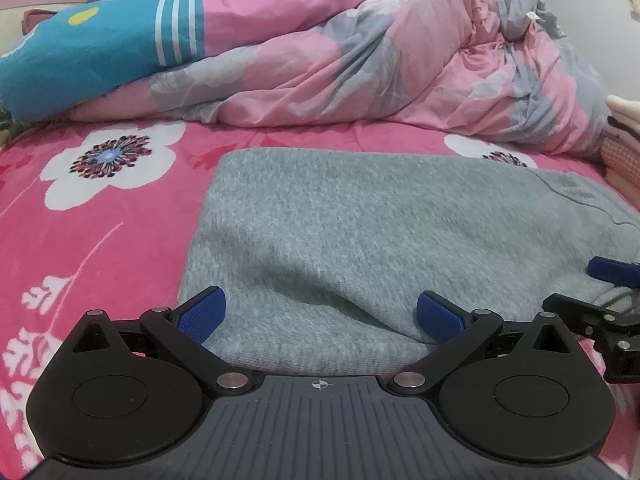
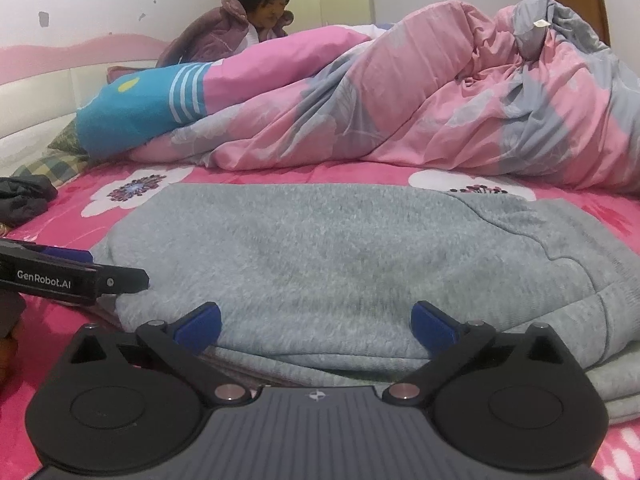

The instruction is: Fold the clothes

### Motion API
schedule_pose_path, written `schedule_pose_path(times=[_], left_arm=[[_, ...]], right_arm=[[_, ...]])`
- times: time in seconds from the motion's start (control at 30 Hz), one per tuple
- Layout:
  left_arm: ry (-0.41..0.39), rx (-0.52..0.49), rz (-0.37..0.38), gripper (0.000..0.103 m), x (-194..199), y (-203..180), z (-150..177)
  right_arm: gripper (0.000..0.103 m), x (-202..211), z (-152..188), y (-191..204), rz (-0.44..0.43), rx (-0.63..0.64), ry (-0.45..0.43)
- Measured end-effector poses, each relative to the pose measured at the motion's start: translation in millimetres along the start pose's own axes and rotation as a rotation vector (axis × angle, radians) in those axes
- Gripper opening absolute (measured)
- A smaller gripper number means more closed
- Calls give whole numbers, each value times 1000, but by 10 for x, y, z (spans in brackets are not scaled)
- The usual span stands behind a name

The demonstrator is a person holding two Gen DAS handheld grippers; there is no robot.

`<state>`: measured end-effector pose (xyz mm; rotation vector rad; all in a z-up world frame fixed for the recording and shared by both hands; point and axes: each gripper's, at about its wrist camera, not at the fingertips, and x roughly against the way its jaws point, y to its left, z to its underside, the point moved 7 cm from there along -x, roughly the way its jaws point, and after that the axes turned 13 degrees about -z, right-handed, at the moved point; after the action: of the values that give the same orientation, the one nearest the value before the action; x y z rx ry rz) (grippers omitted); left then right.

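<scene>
Looking along two handheld grippers toward a grey sweater (image 1: 360, 220) lying folded and flat on a pink flowered bedspread (image 1: 100, 220), its near edge just in front of both tools

Showing the left gripper (image 1: 320, 316) with its blue-padded fingers (image 1: 202, 314) spread wide apart, released, gripping nothing; the sweater's near hem lying between and just beyond them, not pinched

Showing the right gripper (image 2: 316, 326) likewise spread to its widest, blue pads (image 2: 434, 326) clear of the cloth, the grey knit bunching in soft layers between the fingers but not clamped

Catching each tool in the other's view: the right one poking in at the far right edge of the left camera, the left one entering from the left edge of the right camera, resting beside the sweater's left end

Lying behind the sweater, a rumpled pink and grey quilt (image 2: 440, 100) heaped across the bed, with a blue striped section (image 2: 132, 112) at its left

Sitting beyond the quilt, a person (image 2: 224, 28) in a dark purple robe near the white headboard

Lying at the left edge of the bed, a dark crumpled garment (image 2: 24, 200)
</scene>
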<state>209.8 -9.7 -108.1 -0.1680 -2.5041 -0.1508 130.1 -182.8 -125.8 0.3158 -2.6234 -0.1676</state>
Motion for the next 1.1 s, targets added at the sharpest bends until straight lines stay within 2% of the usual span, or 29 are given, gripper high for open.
schedule_pose_path(times=[0.3, 0.4, 0.53, 0.6, 0.7, 0.73, 0.77, 0.8, 0.93, 1.03, 1.1], left_arm=[[16, 14, -14, 103, -24, -8, -29], [28, 20, -24, 103, -52, -14, -49], [27, 17, -34, 103, -60, -27, -51], [27, 18, -33, 103, -57, -25, -50], [26, 17, -31, 103, -53, -24, -44], [24, 16, -31, 103, -52, -22, -45], [21, 16, -32, 103, -51, -20, -47], [14, 14, -43, 103, -39, -13, -52], [-46, -7, -138, 103, 75, 42, -99], [-161, -12, -204, 103, 285, 108, -205], [-229, -7, -211, 103, 407, 115, -266]], right_arm=[[103, 37, -43, 20, 13, 11, 2], [103, 226, -180, 88, 54, 80, -84], [102, 398, -402, 48, 114, 157, -137], [97, 392, -453, -86, 142, 158, -126], [77, 319, -436, -337, 166, 122, -81], [68, 258, -355, -432, 167, 101, -49], [64, 197, -273, -527, 167, 80, -17], [65, 82, -114, -624, 166, 67, 51], [65, 83, -30, -612, 172, 88, 37], [65, 88, -6, -583, 182, 106, 32], [65, 99, -9, -601, 172, 92, 27]])
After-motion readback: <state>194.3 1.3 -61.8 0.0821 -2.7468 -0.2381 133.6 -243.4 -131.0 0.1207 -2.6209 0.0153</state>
